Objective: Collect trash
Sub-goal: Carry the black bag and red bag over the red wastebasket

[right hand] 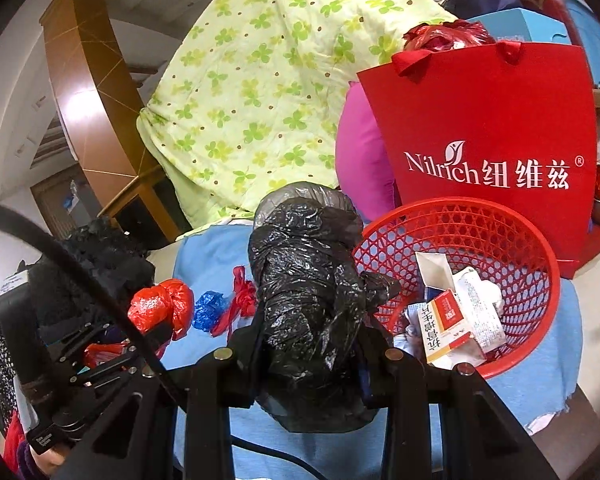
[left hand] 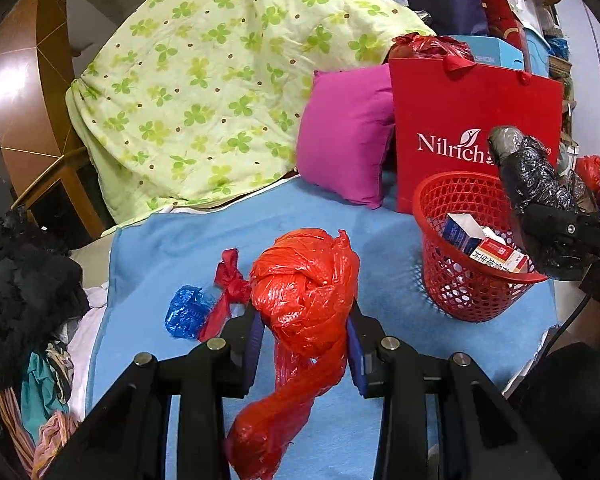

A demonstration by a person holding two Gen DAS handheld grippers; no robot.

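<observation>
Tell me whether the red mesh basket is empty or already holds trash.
Partly filled: the red plastic mesh basket holds cardboard boxes and crumpled paper.

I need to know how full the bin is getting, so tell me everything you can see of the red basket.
The red basket is round, of plastic lattice with a solid rim, and stands upright on the blue cloth in front of the red paper bag. It holds opened cardboard boxes and crumpled paper, well below the rim. The black bag held in the right tool hangs beside its rim; contact is unclear.
</observation>
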